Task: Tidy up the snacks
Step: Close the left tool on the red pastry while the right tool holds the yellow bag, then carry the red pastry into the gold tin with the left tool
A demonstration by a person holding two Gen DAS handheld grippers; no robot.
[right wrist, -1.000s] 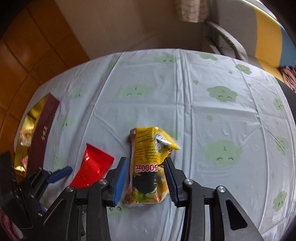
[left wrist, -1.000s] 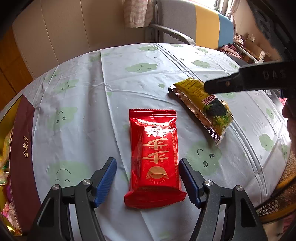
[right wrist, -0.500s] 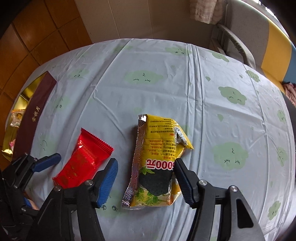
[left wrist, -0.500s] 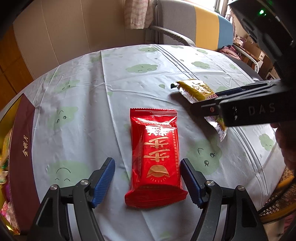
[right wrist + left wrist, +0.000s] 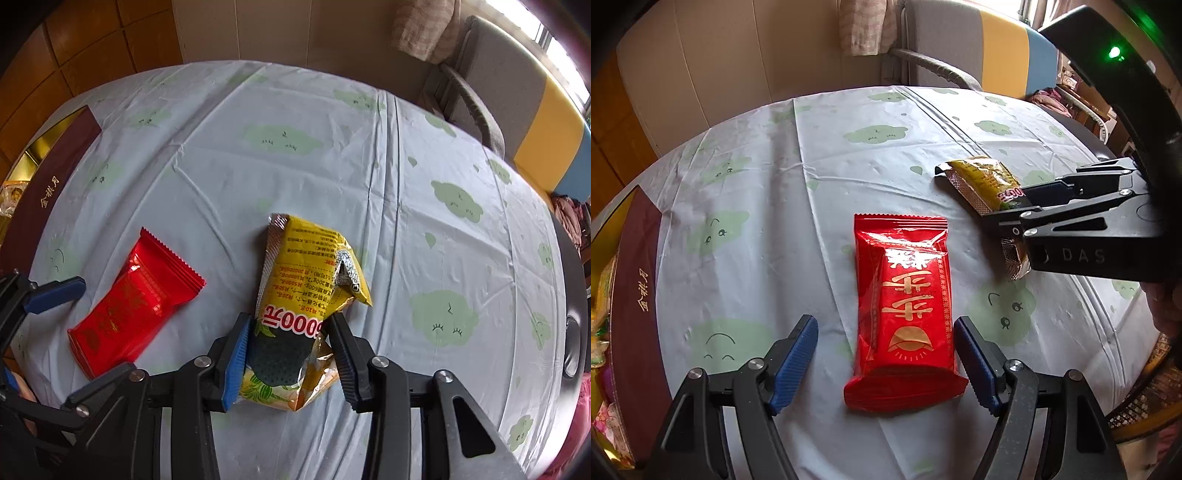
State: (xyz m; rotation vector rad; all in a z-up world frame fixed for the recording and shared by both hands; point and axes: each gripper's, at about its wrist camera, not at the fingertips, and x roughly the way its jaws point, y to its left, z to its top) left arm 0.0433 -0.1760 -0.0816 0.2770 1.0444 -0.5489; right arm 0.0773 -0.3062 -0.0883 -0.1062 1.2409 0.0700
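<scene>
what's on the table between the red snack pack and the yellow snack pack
Nothing: only bare tablecloth lies between the red snack pack and the yellow snack pack. The right wrist view shows this most clearly.

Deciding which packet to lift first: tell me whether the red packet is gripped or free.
Free: the red packet lies flat between the left gripper pads, untouched.

A home living room: a table point(image 5: 332, 155) under a cloud-print cloth, a cushioned armchair point(image 5: 517, 110), wood-panelled walls point(image 5: 92, 48).
</scene>
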